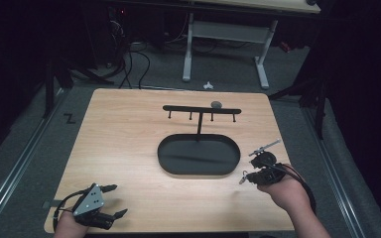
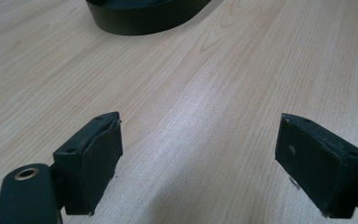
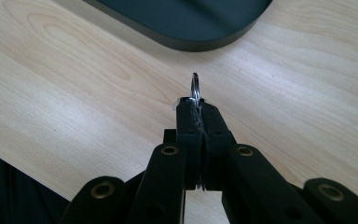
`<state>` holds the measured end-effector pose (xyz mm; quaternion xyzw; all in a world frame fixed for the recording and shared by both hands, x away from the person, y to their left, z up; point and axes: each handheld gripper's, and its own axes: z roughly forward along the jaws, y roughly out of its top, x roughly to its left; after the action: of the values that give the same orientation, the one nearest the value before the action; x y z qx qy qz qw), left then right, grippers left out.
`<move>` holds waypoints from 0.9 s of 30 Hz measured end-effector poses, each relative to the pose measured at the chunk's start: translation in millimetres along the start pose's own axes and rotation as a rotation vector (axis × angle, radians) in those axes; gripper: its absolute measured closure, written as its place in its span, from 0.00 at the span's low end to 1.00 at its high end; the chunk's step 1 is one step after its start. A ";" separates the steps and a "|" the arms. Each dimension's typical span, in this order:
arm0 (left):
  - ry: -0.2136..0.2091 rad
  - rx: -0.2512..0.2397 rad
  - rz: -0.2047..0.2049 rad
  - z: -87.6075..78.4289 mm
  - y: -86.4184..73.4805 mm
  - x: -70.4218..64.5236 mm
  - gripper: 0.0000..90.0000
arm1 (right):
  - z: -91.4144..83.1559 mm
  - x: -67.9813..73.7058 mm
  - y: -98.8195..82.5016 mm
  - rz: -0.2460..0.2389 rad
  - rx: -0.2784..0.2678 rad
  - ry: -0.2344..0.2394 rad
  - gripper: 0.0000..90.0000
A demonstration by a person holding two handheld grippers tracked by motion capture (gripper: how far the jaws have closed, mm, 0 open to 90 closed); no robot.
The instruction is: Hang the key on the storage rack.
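Biggest risk: ring (image 3: 195, 87) slips out of right gripper (image 1: 243, 179). Its jaws are pressed together on the thin metal ring, edge-on, w/ just the ring's top arc poking past the tips; grip area looks tiny, so any twist or bump could pop it loose onto the table (image 1: 124, 148) or into the tray (image 1: 198, 154). Ring is at the near right of the table, just right of the tray's near end, held above the wood.

Next risk: missing the pegs. The rack (image 1: 201, 109) stands on a post at the tray's far edge, w/ short pegs hanging under its bar. They're slim and the ring hole is small, so a slight angle error prob means the ring knocks a peg rather than threading on. Pushing hard could tip the rack; can't tell how firmly it's fixed.

Left gripper (image 1: 113, 201) sits at the near left corner, jaws spread wide, nothing between them, well apart from the tray, so little clash risk there.

Surface: light wood-grain tabletop, smooth, bare apart from the black oval tray w/ its rack. A small dark round thing (image 1: 217, 104) lies just behind the bar; can't tell what it is.

Room: dark, grey floor, white desk frame (image 1: 225, 34) beyond the far edge, cables (image 1: 134, 59) on the floor far left.
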<state>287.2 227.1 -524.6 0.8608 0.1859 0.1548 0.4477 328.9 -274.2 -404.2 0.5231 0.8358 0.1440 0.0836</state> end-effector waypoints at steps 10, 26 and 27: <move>-0.001 -0.001 -0.002 -0.1 -0.3 0.5 0.17 | -9.7 1.6 19.9 -0.005 -0.016 -0.003 0.98; 0.000 -0.006 -0.004 -1.0 -0.7 1.0 0.17 | -27.5 -3.6 54.5 0.010 -0.054 -0.028 0.98; 0.000 -0.006 -0.003 -1.1 -0.7 0.9 0.17 | -27.5 -3.6 54.5 0.010 -0.054 -0.028 0.98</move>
<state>287.4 228.7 -524.5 0.8592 0.1868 0.1547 0.4505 368.8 -259.2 -360.3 0.5269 0.8277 0.1596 0.1084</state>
